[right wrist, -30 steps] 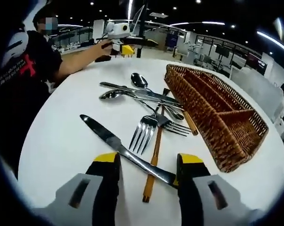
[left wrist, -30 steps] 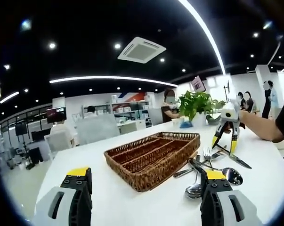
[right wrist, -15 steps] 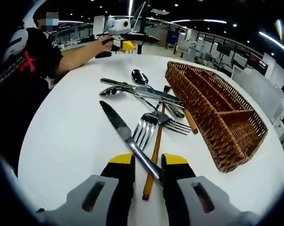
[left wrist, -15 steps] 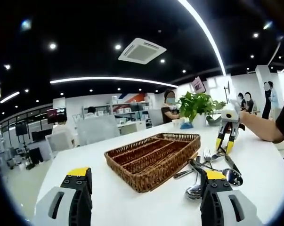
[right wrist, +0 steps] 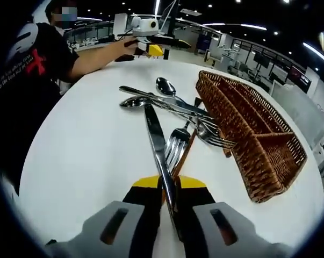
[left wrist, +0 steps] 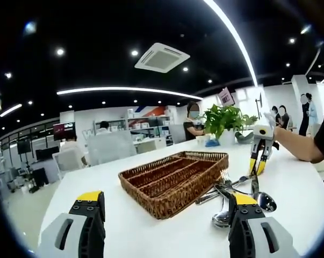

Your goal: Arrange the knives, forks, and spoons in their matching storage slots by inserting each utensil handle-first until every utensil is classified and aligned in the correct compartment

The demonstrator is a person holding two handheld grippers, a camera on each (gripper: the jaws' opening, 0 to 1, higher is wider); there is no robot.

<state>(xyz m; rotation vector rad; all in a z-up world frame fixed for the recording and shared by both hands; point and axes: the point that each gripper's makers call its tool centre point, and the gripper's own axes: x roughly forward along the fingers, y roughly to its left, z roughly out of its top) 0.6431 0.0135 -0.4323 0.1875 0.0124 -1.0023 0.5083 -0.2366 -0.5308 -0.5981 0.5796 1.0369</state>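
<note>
In the right gripper view, my right tool point(right wrist: 167, 185) has its yellow-tipped jaws pressed together on the handle of a table knife point(right wrist: 156, 141). The blade points away from me across the white bench point(right wrist: 81, 156), its tip near a spoon point(right wrist: 134, 101) at the far side of the utensil pile. Just right of the knife lie a fork point(right wrist: 174, 146), a wooden-handled utensil point(right wrist: 184, 156) and more silver cutlery point(right wrist: 178, 107) crossed over one another. To the right of the pile stands the brown wicker cutlery tray point(right wrist: 258, 145), with long slots and one short compartment at its near end. At the far edge, my left tool point(right wrist: 151, 49) hangs over the bench.

In the left gripper view, my left tool point(left wrist: 167, 201) has its jaws spread wide, with nothing between them. The wicker tray point(left wrist: 172, 177) sits ahead, with the cutlery pile point(left wrist: 237, 193) to its right. The right tool point(left wrist: 259, 156) hangs there, tips down, pinching the knife point(left wrist: 254, 180). A potted plant point(left wrist: 224, 121) stands beyond.
</note>
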